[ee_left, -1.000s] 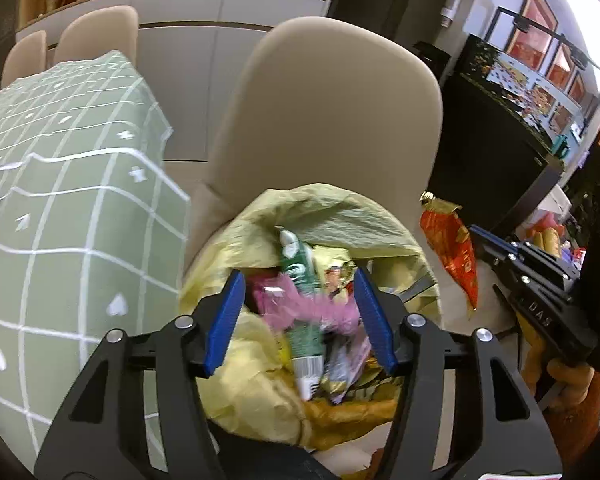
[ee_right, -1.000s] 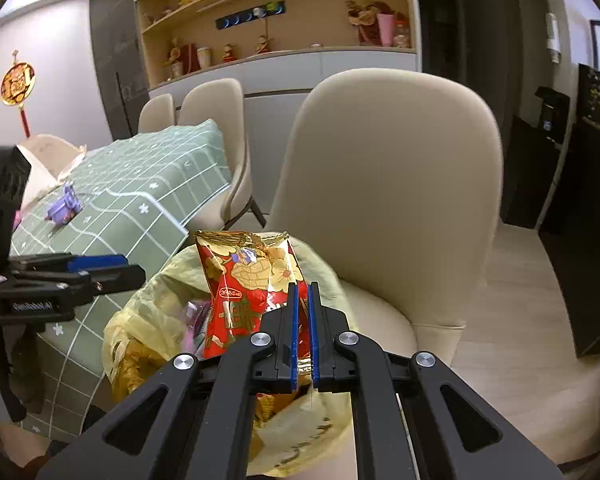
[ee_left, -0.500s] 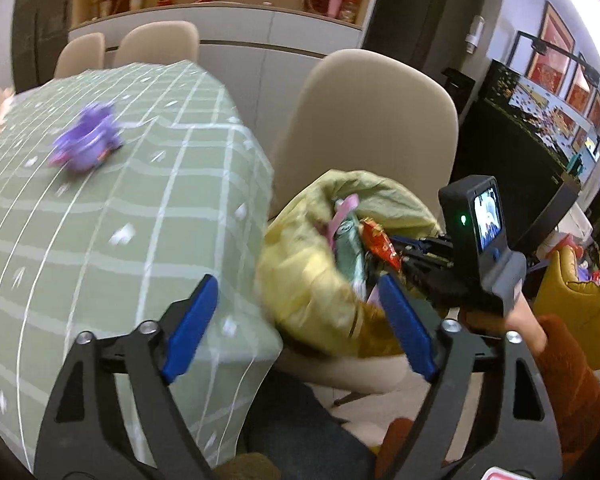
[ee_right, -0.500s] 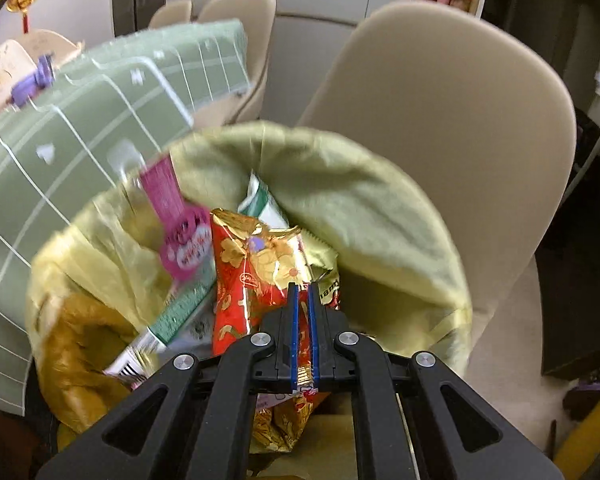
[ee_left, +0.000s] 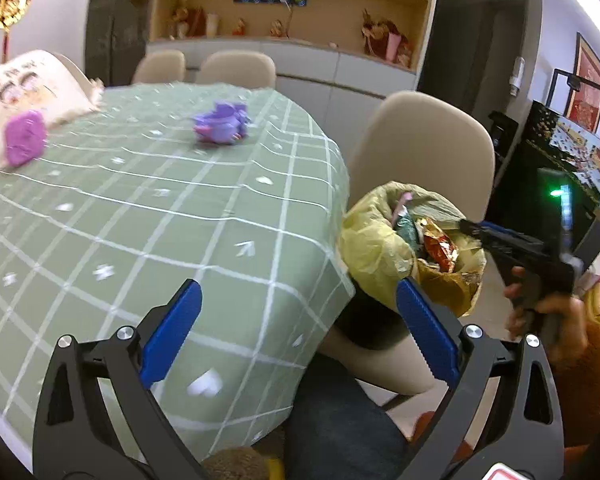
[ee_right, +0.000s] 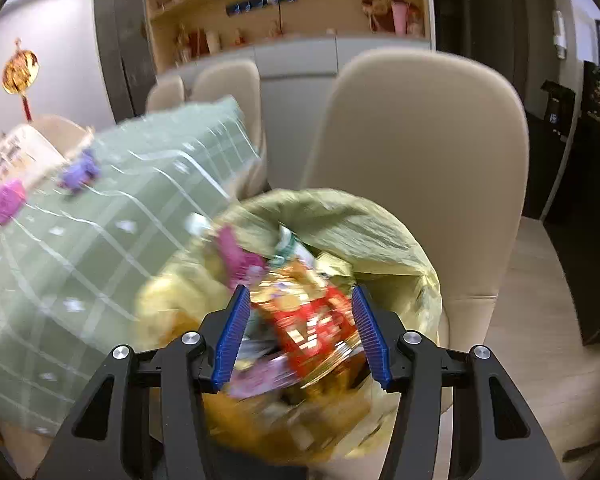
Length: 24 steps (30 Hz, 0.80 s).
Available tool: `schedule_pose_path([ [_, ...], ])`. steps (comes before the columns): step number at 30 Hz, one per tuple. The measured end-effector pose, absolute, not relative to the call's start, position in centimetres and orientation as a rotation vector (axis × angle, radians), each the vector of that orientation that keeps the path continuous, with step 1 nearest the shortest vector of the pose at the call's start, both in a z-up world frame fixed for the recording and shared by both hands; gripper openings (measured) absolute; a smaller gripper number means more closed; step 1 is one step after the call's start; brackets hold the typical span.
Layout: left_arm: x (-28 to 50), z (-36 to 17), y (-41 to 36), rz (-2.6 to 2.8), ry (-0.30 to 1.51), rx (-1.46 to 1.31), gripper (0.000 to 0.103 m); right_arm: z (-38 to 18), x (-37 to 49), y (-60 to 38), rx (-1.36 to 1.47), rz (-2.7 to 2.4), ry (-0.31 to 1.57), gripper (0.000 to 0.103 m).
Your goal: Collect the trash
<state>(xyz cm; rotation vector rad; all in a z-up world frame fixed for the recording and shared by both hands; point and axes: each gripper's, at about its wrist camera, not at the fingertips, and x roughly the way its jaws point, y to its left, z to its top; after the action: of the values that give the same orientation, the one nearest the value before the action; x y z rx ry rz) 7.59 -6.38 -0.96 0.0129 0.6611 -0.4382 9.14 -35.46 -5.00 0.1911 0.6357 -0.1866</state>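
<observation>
The right claw (ee_right: 300, 334) had just been opening, releasing the red-gold foil snack packet (ee_right: 312, 320) over the yellow plastic trash bag (ee_right: 364, 216); best withdraw straight. The left claw (ee_left: 296, 328) had just been opening too and was empty, with the purple crumpled wrapper (ee_left: 221, 123) at 11 o'clock on the green checked surface (ee_left: 140, 216).

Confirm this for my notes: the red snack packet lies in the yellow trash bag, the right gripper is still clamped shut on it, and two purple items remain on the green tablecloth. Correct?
Not quite. The right wrist view shows the right gripper open: its jaws have just been opening and stand clear of the red snack packet, which lies loose in the yellow trash bag. The rest holds: two purple items sit on the green tablecloth.
</observation>
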Motion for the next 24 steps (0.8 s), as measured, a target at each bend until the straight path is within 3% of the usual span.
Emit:
schedule_pose_path([
  [5,4.1,-0.5,-4.7,-0.312,0.599,0.087,0.093,-1.8,2.9,-29.3,0.172,-0.061,0.574,0.05],
  [12,-0.4,0.0,-2.3,-0.267,0.532,0.075,0.093,-1.5,-3.3,-20.9,0.068,0.035,0.514,0.05],
  [17,-3.3,0.9,-0.9,-0.151,0.439,0.091,0.093,-1.5,-3.9,-17.1,0.005,0.065,0.486,0.05],
  [24,-3.0,0.5,0.8,-0.124,0.49,0.054,0.093,-1.5,-4.4,-16.3,0.021,0.052,0.489,0.05],
])
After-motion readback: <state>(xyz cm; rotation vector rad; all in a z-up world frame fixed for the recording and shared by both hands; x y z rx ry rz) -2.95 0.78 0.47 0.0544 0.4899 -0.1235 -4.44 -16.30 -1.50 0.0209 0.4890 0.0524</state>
